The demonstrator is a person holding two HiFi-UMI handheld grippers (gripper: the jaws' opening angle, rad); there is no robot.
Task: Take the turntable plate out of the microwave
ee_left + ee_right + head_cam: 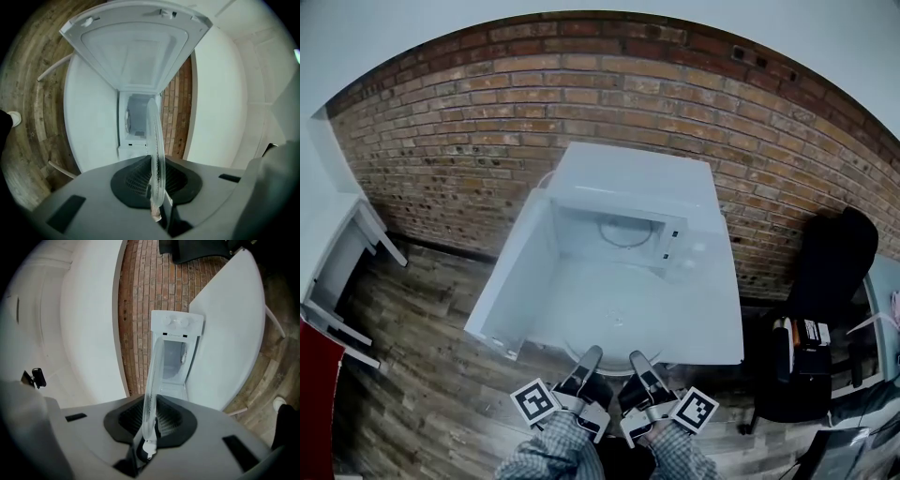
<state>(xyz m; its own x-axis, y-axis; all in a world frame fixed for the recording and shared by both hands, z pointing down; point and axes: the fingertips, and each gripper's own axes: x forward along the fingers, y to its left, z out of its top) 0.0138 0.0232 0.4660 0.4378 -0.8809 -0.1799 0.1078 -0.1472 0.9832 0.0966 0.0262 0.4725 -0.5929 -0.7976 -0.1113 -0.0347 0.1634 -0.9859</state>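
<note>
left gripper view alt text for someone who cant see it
A clear round glass turntable plate, seen edge-on, is clamped in the left tool. Beyond it a white microwave stands with its door open on a white table.

I saw the turntable plate (156,150) as clear, glossy glass with a dimpled rim. The microwave (633,183) looked smooth, glossy white, the wall (478,122) rough red brick, the floor (422,375) worn matt wood planks.
</note>
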